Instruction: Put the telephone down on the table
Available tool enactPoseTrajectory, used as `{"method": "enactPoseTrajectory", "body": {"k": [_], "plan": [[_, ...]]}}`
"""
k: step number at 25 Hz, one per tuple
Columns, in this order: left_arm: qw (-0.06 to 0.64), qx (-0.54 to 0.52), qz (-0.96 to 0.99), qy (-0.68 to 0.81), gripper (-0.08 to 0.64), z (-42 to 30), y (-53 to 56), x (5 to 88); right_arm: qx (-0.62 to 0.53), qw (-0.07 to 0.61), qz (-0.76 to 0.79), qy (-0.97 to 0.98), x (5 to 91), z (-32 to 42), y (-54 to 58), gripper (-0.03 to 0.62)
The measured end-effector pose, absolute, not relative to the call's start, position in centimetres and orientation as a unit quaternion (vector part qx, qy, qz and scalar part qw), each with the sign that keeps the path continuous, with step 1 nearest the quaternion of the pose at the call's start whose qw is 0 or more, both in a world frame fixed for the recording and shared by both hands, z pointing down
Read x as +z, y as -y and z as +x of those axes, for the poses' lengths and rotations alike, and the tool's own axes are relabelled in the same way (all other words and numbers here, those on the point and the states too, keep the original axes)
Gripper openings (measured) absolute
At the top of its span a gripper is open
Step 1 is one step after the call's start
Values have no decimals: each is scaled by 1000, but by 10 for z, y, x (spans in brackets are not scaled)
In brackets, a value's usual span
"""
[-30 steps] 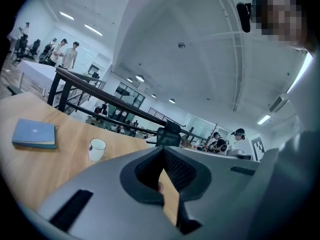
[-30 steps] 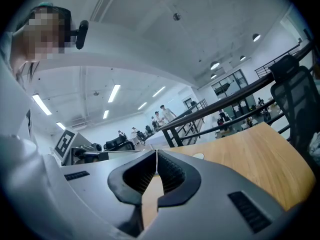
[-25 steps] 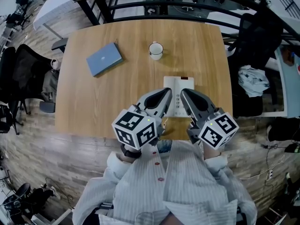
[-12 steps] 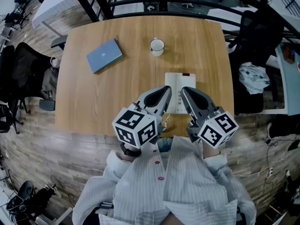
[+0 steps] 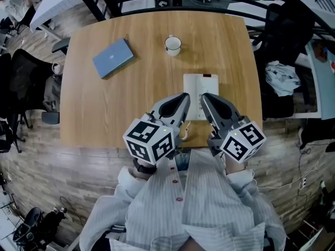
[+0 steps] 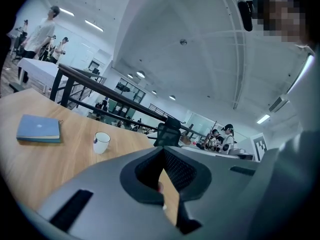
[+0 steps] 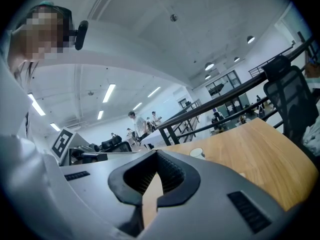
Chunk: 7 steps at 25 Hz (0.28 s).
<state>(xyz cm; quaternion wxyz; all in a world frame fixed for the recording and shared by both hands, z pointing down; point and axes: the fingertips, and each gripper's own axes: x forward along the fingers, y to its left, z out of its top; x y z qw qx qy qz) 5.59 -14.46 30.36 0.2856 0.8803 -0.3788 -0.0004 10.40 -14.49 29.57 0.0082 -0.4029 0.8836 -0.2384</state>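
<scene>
Wooden table [image 5: 104, 103], seen from above: white phone [image 5: 200, 85] lies flat on its near-right part, long axis running straight away from the person toward the far edge, w/ a small dark mark at the far end. Phone's near end is covered by the two gripper tips; keypad is a faint smudge and the handset can't be told from the base. Neither gripper view shows the phone at all.

L gripper [image 5: 183, 98] and R gripper [image 5: 205, 98] are held side by side, close to the person's striped shirt [image 5: 209, 203], over the table's near edge. Both point away from the body and only slightly down, tips angled toward each other above the phone's near end. Hands and wrists are mostly hidden under the grippers and cuffs. Whether the tips touch the phone can't be made out.

Both claws are closed tip to tip w/ nothing in them; only a thin sliver of tabletop shows thru the gap behind the tips in each gripper view.

Blue book [image 5: 112, 58] lies flat at far left, skewed to the table edges, well apart from the phone. White mug [image 5: 172, 44] stands upright near the far edge, btwn book and phone
</scene>
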Motion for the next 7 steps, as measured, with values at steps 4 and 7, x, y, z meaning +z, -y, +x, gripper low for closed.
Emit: {"method": "enactPoseTrajectory", "body": {"k": [4, 7], "plan": [[287, 3, 883, 371, 8, 52, 142, 306, -243, 8, -409, -880, 299, 99, 141, 35], [287, 7, 885, 366, 8, 48, 144, 308, -249, 9, -413, -876, 304, 95, 139, 35]]}}
